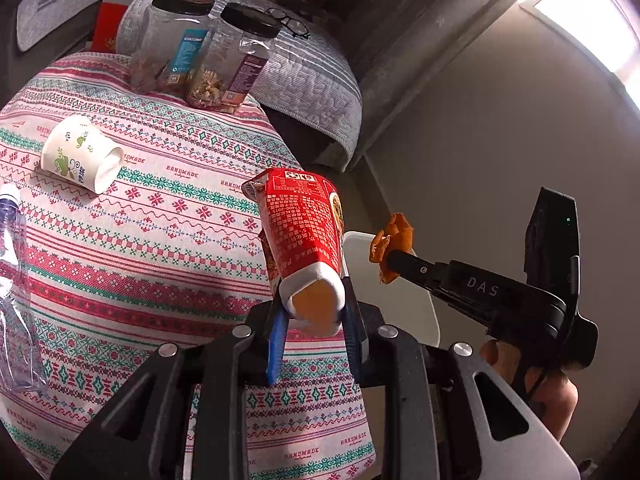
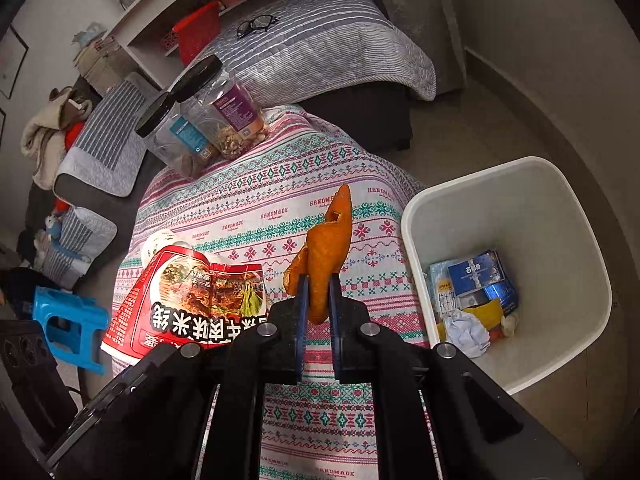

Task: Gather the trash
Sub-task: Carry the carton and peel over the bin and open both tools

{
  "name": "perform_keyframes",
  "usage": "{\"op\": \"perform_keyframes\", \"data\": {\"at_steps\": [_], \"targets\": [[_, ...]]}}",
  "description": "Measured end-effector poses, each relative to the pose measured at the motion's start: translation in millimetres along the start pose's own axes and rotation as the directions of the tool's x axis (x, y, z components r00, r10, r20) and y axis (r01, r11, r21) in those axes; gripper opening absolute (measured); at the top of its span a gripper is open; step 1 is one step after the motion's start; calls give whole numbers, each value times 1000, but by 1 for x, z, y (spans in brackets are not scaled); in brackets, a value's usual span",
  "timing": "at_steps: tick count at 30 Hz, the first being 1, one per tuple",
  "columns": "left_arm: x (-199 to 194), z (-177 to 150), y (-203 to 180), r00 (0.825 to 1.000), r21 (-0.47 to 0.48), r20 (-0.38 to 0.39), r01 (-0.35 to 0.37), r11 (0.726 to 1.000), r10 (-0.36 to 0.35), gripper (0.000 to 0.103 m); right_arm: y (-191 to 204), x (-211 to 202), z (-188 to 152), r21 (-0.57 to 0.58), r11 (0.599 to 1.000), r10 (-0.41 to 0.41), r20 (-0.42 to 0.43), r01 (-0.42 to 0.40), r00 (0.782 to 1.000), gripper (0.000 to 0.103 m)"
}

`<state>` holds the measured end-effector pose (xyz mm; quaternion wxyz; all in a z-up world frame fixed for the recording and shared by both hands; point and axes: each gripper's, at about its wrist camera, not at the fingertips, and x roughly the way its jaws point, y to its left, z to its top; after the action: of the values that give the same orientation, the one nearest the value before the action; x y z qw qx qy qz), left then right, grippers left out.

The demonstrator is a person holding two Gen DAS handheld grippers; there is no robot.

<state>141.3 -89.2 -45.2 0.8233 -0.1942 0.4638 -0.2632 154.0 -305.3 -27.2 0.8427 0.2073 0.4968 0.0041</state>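
Observation:
My left gripper (image 1: 314, 314) is shut on a red instant-noodle cup (image 1: 304, 236), held above the right edge of the patterned tablecloth (image 1: 160, 240); the cup also shows in the right wrist view (image 2: 188, 304). My right gripper (image 2: 318, 300) is shut on an orange peel (image 2: 328, 256), held above the cloth just left of the white trash bin (image 2: 560, 208). In the left wrist view the peel (image 1: 394, 240) hangs in front of the bin's rim (image 1: 360, 248). A tipped paper cup (image 1: 80, 154) and a crushed plastic bottle (image 1: 16, 280) lie on the cloth.
Two black-lidded clear jars (image 1: 200, 52) stand at the table's far edge. The bin holds blue cartons (image 2: 476, 280) and crumpled paper (image 2: 466, 330). Glasses (image 2: 256, 24) lie on a grey quilted seat (image 2: 320, 52). A blue stool (image 2: 68, 320) stands on the floor at left.

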Motion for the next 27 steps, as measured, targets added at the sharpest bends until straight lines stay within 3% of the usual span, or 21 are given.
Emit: {"op": "perform_keyframes", "data": {"at_steps": [7,11,17,20,22,23,24,27], "targets": [[46,-2,-48,996,5,-43,72,997,-72,25,-53,-17,11,164,986,-22,36,16,999,9],[77,-7,-77,990,19,-79,116,993,-114,25,-92,-24,10,302,953,-28,53,11,998,9],[126,-18,-103,978,11,-152,145,989,-142,26,-127,-26,7,416,909,-64,42,40,997,10],[145,-22,-109,973,-6,-180,147,989,-146,32,-144,-26,7,458,888,-69,33,47,997,13],[153,-25,-113,966,7,-214,148,989,-143,48,-161,-25,6,498,866,-62,16,46,998,19],[153,-26,-114,968,16,-216,136,991,-129,55,-170,-25,4,528,848,-52,12,38,999,27],[150,-25,-113,972,30,-205,125,992,-116,60,-180,-26,2,556,830,-45,16,28,999,28],[140,-22,-106,976,49,-193,114,992,-102,60,-196,-31,-1,607,794,-62,29,32,998,29]]}}
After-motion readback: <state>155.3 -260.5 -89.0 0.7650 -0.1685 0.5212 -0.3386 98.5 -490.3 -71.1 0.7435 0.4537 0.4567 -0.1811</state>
